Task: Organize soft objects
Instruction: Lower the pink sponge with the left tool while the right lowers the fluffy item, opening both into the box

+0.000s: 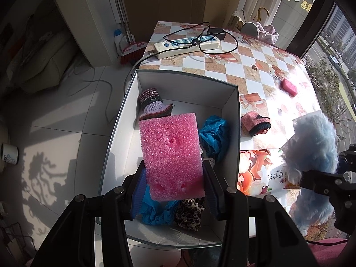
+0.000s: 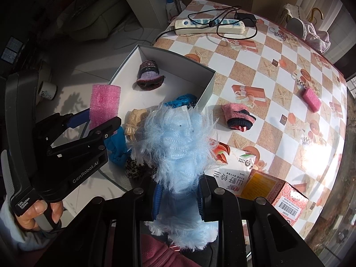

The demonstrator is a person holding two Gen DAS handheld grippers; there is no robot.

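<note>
My left gripper (image 1: pixel 174 184) is shut on a large pink sponge (image 1: pixel 171 155) and holds it above the open white box (image 1: pixel 231 102). The sponge also shows in the right wrist view (image 2: pixel 104 105). Inside the box lie a knitted purple sock (image 1: pixel 153 103), blue cloth (image 1: pixel 214 133) and a leopard-print piece (image 1: pixel 190 213). My right gripper (image 2: pixel 179 198) is shut on a fluffy light-blue item (image 2: pixel 178 146), held just right of the box over the table. A pink-and-black knitted sock (image 2: pixel 238 116) and a small pink sponge (image 2: pixel 311 99) lie on the table.
The checkered tablecloth (image 2: pixel 278 84) carries a power strip with black cable (image 2: pixel 209 25) at the far end. A printed bag (image 2: pixel 231 173) and an orange carton (image 2: pixel 280 197) lie near my right gripper. The tiled floor (image 1: pixel 55 115) is left of the box.
</note>
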